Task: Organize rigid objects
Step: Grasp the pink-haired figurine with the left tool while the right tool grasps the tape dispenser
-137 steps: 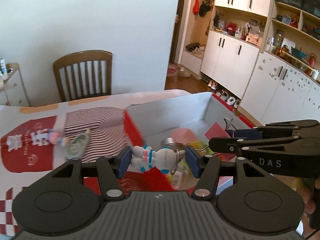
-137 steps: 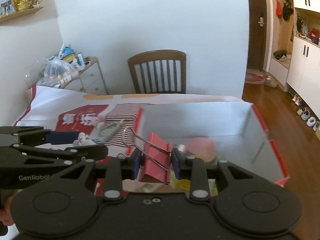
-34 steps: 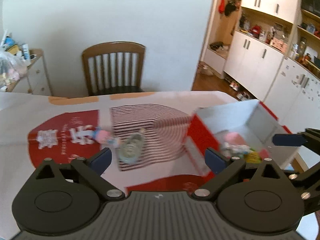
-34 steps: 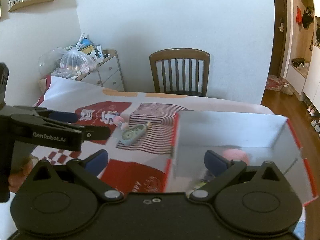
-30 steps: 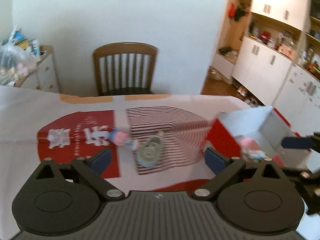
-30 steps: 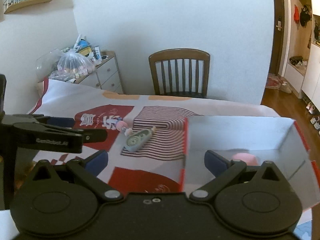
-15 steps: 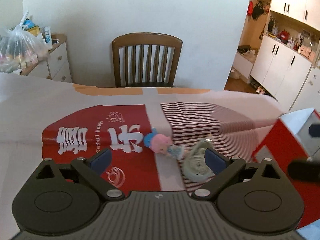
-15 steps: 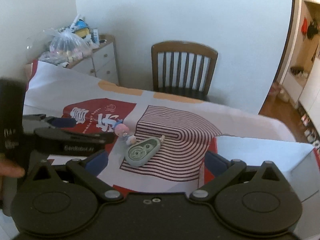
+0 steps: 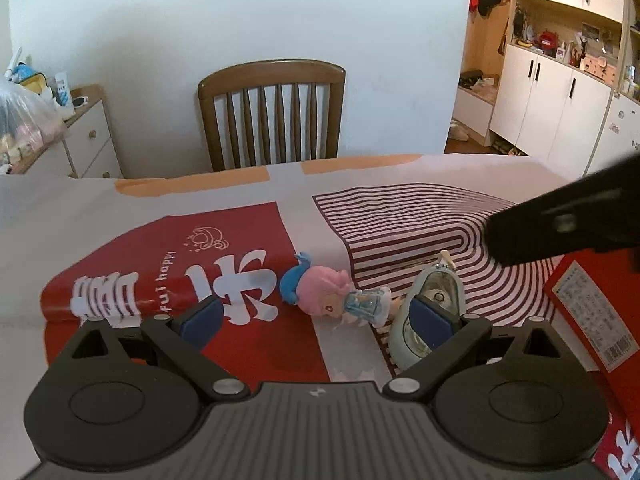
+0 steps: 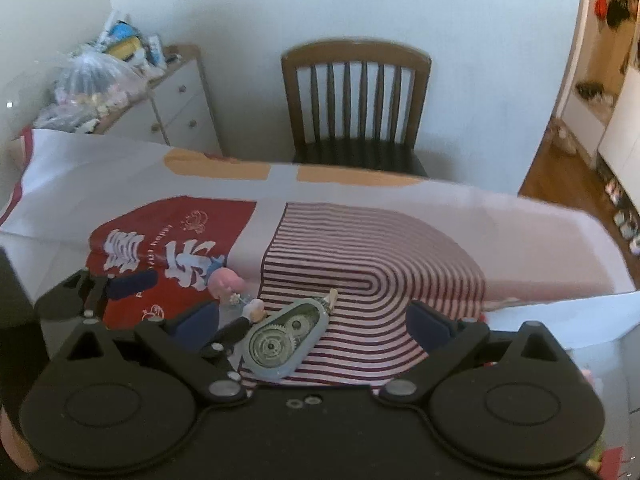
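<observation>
Two loose items lie on the printed tablecloth (image 9: pixel 120 208), and the red box (image 9: pixel 592 312) serves as the landmark for both. The correction-tape dispenser (image 10: pixel 286 338) lies flat just left of the box, over the striped patch of the cloth. The pink-haired doll figure (image 9: pixel 336 298) lies on its side just beyond it, farther from the box, its feet almost touching the dispenser.

The left gripper (image 9: pixel 318 318) is spread wide and empty, low over the cloth with the doll roughly between its fingertips, which reads as lining up a grasp on it. The right gripper (image 10: pixel 314 322) is likewise wide apart and empty (the view is somewhat blurred), with the dispenser inside its span, nearer its left finger. Each tool seems assigned the item nearest it, so both could go to the box together.
</observation>
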A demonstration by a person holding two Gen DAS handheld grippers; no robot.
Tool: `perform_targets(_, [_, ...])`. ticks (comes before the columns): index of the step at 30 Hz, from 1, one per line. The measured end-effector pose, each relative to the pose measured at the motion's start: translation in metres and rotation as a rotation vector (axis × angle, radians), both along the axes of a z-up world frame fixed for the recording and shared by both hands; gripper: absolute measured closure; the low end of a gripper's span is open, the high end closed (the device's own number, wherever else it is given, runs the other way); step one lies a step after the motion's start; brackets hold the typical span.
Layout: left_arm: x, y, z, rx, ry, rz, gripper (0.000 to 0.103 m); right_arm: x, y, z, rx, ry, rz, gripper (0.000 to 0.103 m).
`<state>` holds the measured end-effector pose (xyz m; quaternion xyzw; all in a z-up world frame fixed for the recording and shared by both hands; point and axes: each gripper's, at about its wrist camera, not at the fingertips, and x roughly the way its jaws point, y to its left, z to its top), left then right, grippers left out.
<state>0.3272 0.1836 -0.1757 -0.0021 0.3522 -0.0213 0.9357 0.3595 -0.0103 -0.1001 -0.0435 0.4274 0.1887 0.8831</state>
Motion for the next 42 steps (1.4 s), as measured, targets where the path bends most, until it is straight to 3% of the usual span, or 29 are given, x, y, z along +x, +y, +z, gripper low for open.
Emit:
perform_targets(6, [0.010,-0.002,-0.012,0.009,0.002,-0.029,0.003,0.036,0.005,-0.028,0.016,0.154,-0.149,0.021])
perform_targets(13, [0.018,0.004,-0.017,-0.020,-0.007,-0.047,0.004,0.050,0.013,-0.048,0.008,0.213,-0.207,0.030])
perform_targets(19, [0.020,0.008,-0.019,-0.033,-0.024,-0.081,0.006,0.054,0.021,-0.053,-0.008,0.208,-0.217,0.033])
perform_targets(23, [0.020,0.009,-0.019,-0.061,-0.033,-0.121,0.025,0.055,0.021,-0.053,0.000,0.206,-0.232,0.034])
perform_targets(27, [0.016,0.010,-0.018,-0.061,-0.034,-0.126,0.026,0.058,0.023,-0.055,-0.002,0.208,-0.238,0.036])
perform_targets(36, [-0.006,0.039,-0.016,-0.066,-0.011,-0.015,0.026,0.052,0.040,-0.067,-0.053,0.227,-0.209,0.041])
perform_targets(42, [-0.018,0.053,-0.017,-0.092,-0.003,0.038,0.026,0.038,0.061,-0.075,-0.175,0.181,-0.173,0.041])
